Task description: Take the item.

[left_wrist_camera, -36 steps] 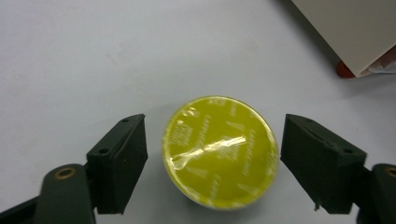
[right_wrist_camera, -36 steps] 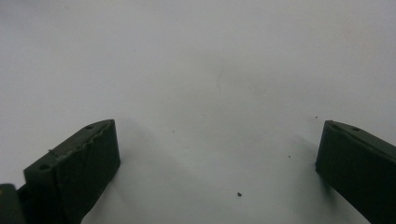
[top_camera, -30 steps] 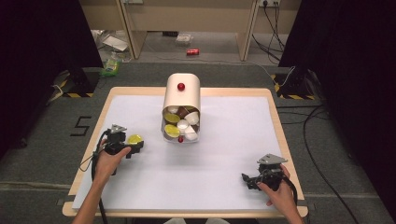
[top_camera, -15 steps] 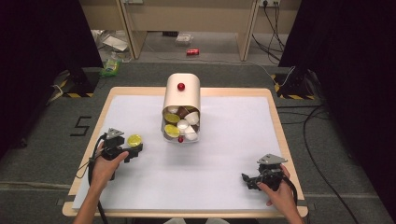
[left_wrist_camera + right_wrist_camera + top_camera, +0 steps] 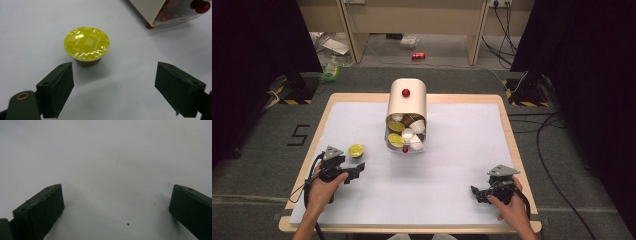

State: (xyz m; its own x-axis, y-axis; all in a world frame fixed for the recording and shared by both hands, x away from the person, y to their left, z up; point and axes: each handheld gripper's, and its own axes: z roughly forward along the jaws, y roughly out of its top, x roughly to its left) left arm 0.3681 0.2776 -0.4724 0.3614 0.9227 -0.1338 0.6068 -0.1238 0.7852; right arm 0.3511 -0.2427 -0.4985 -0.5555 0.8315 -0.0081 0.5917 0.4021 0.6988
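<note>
White sheet over a pale wooden table (image 5: 512,150), dark curtains at both sides, grey floor with cables beyond the far edge; near the middle of the far edge, a cream canister (image 5: 406,111) lying on its side, red knob up, its clear front crowded with white, brown and yellow capsules.

Close to the left edge, roughly halfway down, stands a single yellow-lidded capsule (image 5: 356,150), upright on the sheet, foil lid up, brown cup beneath, seen closer in the left gripper view (image 5: 87,46).

Half a second ago: held at the tip of the left gripper (image 5: 353,172), capsule and tongs together. Now: let go and left standing alone; tongs drawn back toward the near edge, spread wide, holding nothing; capsule just ahead of the left-hand pad (image 5: 56,88), apart from it, not between the 2 pads.

Judged from this: 1 capsule out of the canister and set down by the left edge; release finished, hand free to go back for another; many more left in the canister.

Right gripper (image 5: 479,192) near the near right corner, low over bare sheet; in the right gripper view (image 5: 116,212), spread wide and holding nothing; no change there from 1 second ago.
</note>
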